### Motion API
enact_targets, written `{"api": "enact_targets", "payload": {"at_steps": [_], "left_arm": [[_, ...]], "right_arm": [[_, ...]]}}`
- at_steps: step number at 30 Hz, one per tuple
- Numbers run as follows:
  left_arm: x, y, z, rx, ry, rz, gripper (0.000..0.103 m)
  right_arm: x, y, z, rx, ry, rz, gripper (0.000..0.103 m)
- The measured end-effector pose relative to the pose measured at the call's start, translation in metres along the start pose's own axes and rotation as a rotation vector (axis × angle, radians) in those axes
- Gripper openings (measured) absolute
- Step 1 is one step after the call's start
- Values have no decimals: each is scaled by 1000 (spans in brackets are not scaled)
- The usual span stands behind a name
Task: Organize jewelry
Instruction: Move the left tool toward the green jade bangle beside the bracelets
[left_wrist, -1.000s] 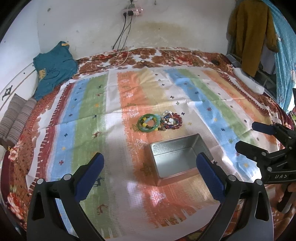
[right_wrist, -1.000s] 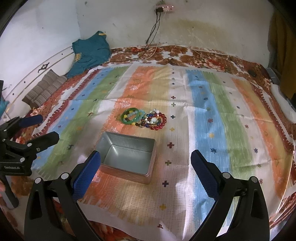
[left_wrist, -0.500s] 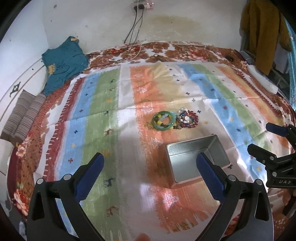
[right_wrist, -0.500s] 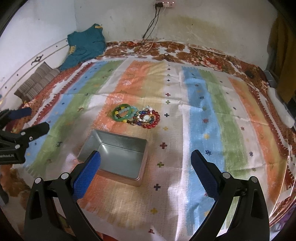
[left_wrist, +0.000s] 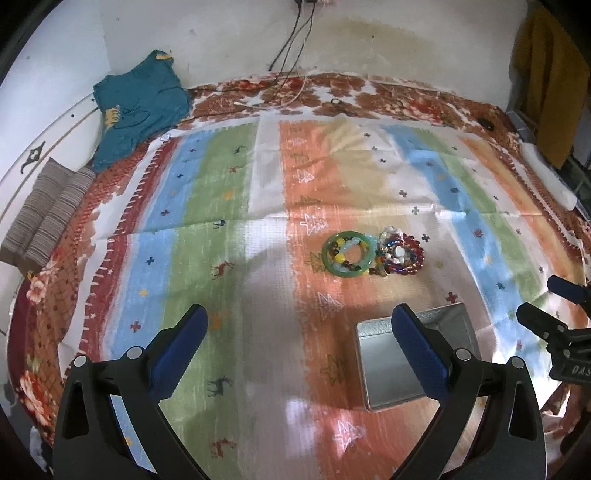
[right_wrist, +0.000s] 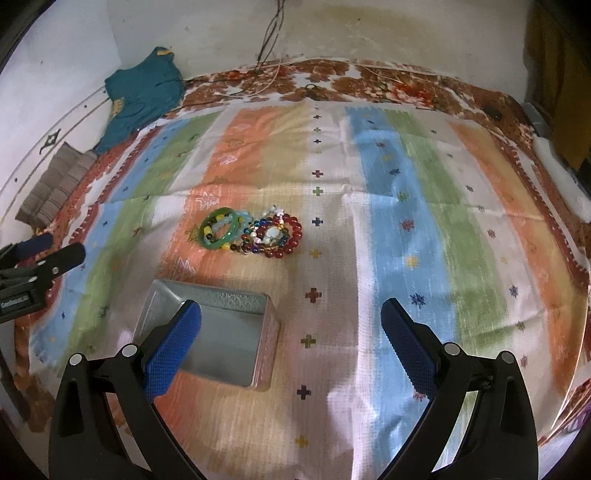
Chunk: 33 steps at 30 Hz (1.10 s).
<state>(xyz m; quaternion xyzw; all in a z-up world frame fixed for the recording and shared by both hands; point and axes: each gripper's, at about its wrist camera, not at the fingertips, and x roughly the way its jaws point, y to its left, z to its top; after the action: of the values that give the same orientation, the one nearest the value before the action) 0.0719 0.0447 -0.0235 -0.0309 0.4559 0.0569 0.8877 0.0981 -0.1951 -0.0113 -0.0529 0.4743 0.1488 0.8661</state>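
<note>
Bracelets (right_wrist: 255, 232) heaped on striped cloth (right_wrist: 406, 206), just beyond empty tin (right_wrist: 221, 332). Both grippers, left (left_wrist: 299, 343) and right (right_wrist: 291, 339), gape wide, empty, hovering short. Step: approach. Next: reach past tin, pinch one bracelet.

1. Green bangle (left_wrist: 346, 254): glossy, smooth ring, lying flat on the orange stripe ahead of me. Inside and partly under it sits a bracelet of mixed beads (left_wrist: 344, 253), pale blue, yellow and dark ones.
2. Red bead bracelet (right_wrist: 289, 236): round translucent red beads, flat on the cloth, just right of the bangle and touching the cluster.
3. Multicoloured bead pile (right_wrist: 266, 233): blue, white and amber beads tangled inside the red loop; single strands I cannot separate.
4. Metal tin (right_wrist: 216, 334): rectangular, silver, lid off, empty, upright, nearer to me than the jewelry and apart from it.
</note>
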Motion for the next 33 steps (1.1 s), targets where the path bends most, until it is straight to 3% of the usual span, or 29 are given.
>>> {"api": "enact_targets", "payload": {"at_steps": [10,33], "left_arm": [[19,6,13,-34,30,-6,97],[60,-2,42,-5,48,54,97]], "right_arm": [[19,4,14,-14,18,-14,99],[58,16,31,-50,84,-24,99]]}}
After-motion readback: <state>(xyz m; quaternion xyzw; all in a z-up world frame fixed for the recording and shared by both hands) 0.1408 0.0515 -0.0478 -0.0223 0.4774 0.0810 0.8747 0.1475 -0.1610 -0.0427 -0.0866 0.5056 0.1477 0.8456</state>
